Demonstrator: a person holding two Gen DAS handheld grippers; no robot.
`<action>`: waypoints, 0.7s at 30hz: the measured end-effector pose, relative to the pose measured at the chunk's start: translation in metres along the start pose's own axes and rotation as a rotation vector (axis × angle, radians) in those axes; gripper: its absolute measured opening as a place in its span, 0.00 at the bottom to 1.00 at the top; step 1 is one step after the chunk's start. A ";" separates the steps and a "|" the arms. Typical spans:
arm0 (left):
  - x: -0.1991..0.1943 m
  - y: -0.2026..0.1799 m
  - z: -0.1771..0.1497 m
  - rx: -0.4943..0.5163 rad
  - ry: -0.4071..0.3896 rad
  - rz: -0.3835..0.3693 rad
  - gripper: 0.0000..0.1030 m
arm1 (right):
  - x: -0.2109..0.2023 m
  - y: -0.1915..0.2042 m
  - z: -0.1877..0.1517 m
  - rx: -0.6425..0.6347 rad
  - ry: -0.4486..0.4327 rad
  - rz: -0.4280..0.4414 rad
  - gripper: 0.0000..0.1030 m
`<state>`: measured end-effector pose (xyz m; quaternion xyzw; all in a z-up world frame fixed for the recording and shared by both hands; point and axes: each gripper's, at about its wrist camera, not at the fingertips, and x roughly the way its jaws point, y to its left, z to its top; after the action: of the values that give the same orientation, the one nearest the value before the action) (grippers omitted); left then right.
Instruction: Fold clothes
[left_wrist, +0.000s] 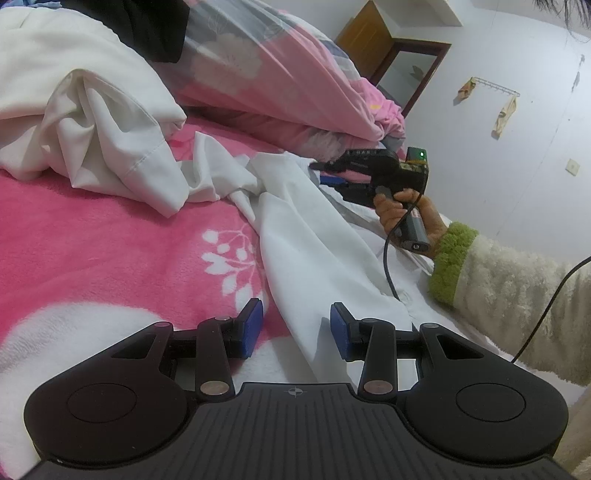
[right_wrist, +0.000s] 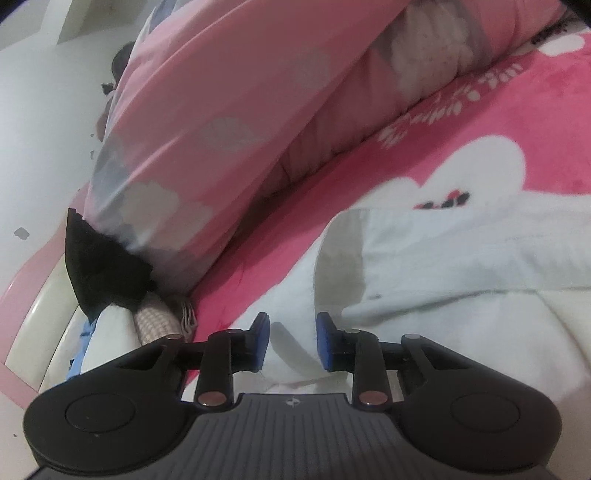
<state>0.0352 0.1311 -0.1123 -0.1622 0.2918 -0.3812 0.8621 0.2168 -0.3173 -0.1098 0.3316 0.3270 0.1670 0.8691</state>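
A long white garment (left_wrist: 314, 251) lies crumpled across the pink floral blanket (left_wrist: 110, 240) on the bed. One strip of it runs down between the blue pads of my left gripper (left_wrist: 297, 328), which stands open just above it without pinching it. My right gripper (left_wrist: 319, 173), held by a hand in a cream fleece sleeve with a green cuff (left_wrist: 452, 262), hovers over the far end of the same cloth. In the right wrist view the right gripper (right_wrist: 293, 341) shows a narrow gap between its pads, with the white garment (right_wrist: 443, 258) lying beneath and beside them, not clamped.
A second bunched white cloth (left_wrist: 92, 122) sits at the left. A rolled pink flowered quilt (left_wrist: 266, 74) (right_wrist: 207, 129) lies along the back of the bed. A black cloth (right_wrist: 99, 269) sits by the bed frame. A wooden cabinet (left_wrist: 373, 48) stands by the wall.
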 end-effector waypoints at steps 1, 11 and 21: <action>0.000 0.000 0.000 0.000 0.000 0.000 0.39 | -0.001 0.001 -0.001 -0.012 0.001 -0.006 0.10; 0.000 0.000 0.001 0.001 0.002 0.001 0.39 | -0.033 0.065 0.034 -0.303 -0.100 -0.128 0.01; 0.001 -0.002 0.000 0.012 0.005 0.006 0.39 | -0.023 0.140 0.092 -0.645 0.039 -0.473 0.01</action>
<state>0.0347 0.1295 -0.1117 -0.1551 0.2923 -0.3809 0.8634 0.2523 -0.2708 0.0484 -0.0460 0.3413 0.0624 0.9367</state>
